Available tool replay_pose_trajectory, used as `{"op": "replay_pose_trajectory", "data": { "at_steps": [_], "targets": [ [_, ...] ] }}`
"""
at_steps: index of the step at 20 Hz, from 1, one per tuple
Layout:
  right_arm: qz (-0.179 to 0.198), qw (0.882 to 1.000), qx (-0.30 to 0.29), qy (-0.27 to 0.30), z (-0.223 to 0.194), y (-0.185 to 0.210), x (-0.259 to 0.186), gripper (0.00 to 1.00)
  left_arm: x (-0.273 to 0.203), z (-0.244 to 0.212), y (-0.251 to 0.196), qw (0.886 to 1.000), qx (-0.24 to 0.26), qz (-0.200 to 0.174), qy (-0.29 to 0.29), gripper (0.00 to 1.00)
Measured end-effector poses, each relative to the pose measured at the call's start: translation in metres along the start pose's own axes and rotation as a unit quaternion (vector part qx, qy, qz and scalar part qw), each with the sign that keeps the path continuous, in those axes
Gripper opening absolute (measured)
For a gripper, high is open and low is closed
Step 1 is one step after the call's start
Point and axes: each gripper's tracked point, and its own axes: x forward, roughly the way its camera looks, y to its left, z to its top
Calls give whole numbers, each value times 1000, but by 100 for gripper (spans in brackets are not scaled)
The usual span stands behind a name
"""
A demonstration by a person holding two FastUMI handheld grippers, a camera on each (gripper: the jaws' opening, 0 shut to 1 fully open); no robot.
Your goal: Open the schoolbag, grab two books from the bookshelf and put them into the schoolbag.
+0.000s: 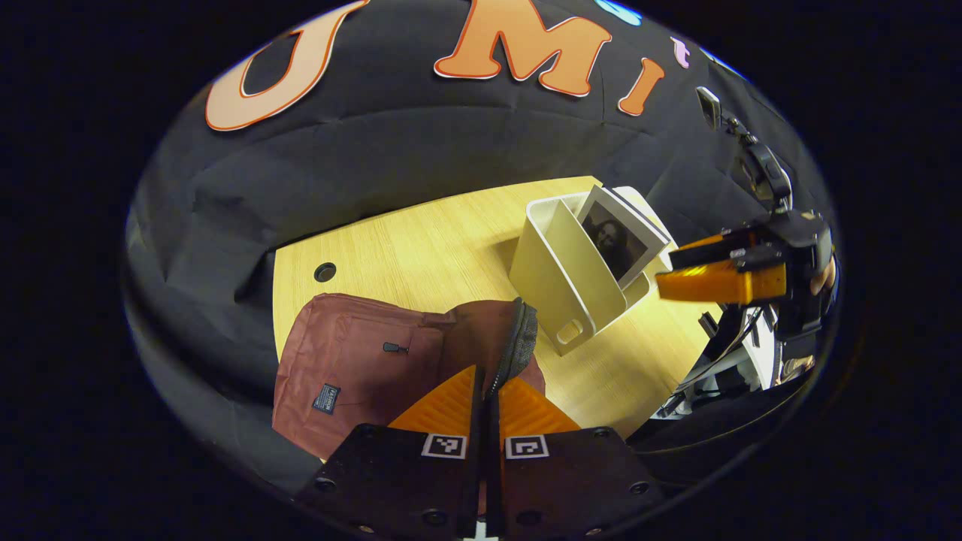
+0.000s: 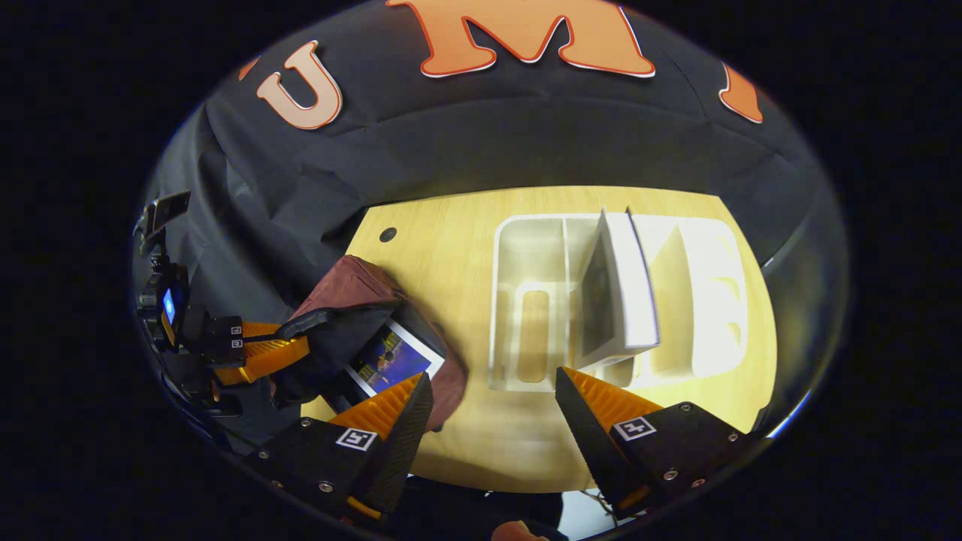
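Note:
The maroon schoolbag (image 1: 353,361) lies on the wooden table (image 1: 436,248). My left gripper (image 1: 487,372) is shut on the zippered edge of its flap and holds the mouth open. In the right gripper view a book with a blue cover (image 2: 394,357) sits inside the open schoolbag (image 2: 353,289), with the left gripper (image 2: 301,346) on its far side. A book with a black-and-white portrait cover (image 1: 620,240) leans in the white bookshelf (image 1: 556,278). My right gripper (image 2: 492,387) is open and holds nothing, between the bag and the bookshelf (image 2: 526,240). That book (image 2: 624,285) stands in a middle slot.
A round cable hole (image 1: 325,271) sits in the table near its far left corner. The black cloth wall runs close behind the table. The right gripper (image 1: 669,267) and the hand holding it show past the bookshelf in the left gripper view.

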Motion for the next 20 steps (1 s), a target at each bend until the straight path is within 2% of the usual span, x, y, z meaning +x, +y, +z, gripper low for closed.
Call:
{"op": "replay_pose_trajectory", "data": {
  "at_steps": [4, 8, 14, 20],
  "targets": [
    [-46, 998, -30, -12, 45, -51, -18, 98, 3, 0, -1, 1000, -11, 10, 1, 5],
    [-54, 998, -37, 2, 68, -72, -21, 98, 4, -2, -1, 999, -27, 21, 4, 5],
    [-73, 994, -49, 58, 69, -102, 40, 98, 7, -7, -3, 998, -53, 41, 15, 5],
    [-89, 987, -50, 124, 57, -111, 90, 98, 8, -11, -7, 997, -59, 48, 19, 5]
  ]
}}
